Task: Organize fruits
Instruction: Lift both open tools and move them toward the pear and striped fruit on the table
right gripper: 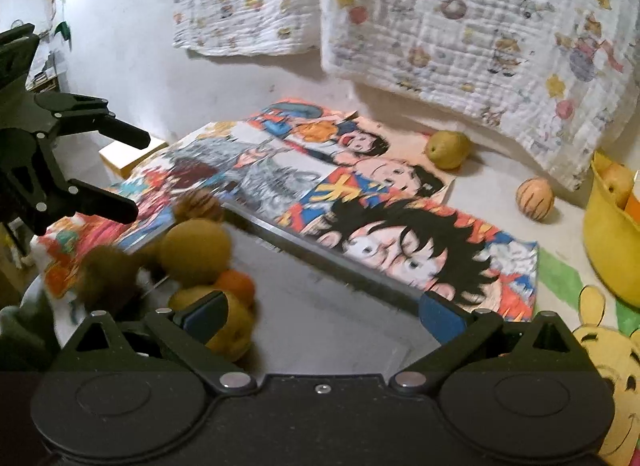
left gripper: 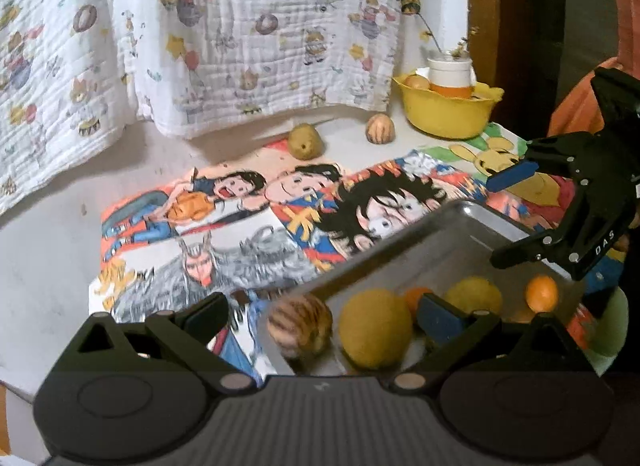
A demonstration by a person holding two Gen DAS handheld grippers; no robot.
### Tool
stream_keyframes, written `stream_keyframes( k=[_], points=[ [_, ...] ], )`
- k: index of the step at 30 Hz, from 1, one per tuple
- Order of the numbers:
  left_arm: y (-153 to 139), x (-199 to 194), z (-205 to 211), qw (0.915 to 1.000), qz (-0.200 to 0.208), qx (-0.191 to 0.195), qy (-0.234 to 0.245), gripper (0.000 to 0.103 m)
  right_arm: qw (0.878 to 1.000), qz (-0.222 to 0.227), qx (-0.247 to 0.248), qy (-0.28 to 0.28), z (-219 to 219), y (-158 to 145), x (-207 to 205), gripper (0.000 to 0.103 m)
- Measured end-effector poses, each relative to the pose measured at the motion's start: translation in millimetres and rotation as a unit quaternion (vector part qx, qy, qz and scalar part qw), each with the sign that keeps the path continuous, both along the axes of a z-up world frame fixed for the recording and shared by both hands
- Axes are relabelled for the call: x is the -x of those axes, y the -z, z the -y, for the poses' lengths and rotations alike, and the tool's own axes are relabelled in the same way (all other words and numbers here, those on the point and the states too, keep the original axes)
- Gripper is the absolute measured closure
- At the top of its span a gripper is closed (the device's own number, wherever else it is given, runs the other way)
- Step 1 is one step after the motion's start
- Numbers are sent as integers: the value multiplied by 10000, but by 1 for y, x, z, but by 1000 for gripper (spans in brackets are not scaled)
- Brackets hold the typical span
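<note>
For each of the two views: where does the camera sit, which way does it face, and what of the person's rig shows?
Left wrist: on the left hand-held gripper, facing the tray; the right hand-held gripper and an orange sleeve show.
Right wrist: on the right gripper, over the tray; the left gripper shows.
Shared: tray, pear, yellow bowl.

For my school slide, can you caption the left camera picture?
Open left gripper over a metal tray of fruit.
</note>
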State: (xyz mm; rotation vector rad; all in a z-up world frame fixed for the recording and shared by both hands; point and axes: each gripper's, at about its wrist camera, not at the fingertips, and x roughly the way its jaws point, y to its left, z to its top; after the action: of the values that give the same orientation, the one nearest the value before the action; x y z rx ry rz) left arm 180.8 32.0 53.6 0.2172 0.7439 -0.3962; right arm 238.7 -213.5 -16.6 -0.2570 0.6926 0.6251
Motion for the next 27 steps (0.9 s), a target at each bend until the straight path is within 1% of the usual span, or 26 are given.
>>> stream_keyframes(
  k=[5, 10, 12, 19, 22, 24, 27],
  points=[
    [1, -32, 7, 9999, 15, 110, -50, 1, 9996, 83, 121, 233, 3, -4, -26, 1],
    [7, -64, 10, 9994, -109, 294, -126, 1, 9977, -26, 223, 647, 7, -5, -55, 1],
    [8, -77, 12, 9994, -102, 303, -153, 1, 9968, -28, 226, 764, 9, -6, -66, 1],
    [12, -119, 20, 9992, -95, 263, -290, 1, 9941, 180, 337, 1017, 7, -11, -92, 1],
    [16, -141, 20, 9986, -179, 290, -400, 1, 9926, 293, 450, 1090, 7, -11, -103, 1],
    [18, -153, 22, 9985, -150, 250, -467, 1, 9914, 376, 536, 1134, 7, -9, -111, 1],
    [20, -174, 30, 9981, -116, 277, -536, 1, 9879, 493, 564, 1361, 10, -8, -127, 1]
  ],
)
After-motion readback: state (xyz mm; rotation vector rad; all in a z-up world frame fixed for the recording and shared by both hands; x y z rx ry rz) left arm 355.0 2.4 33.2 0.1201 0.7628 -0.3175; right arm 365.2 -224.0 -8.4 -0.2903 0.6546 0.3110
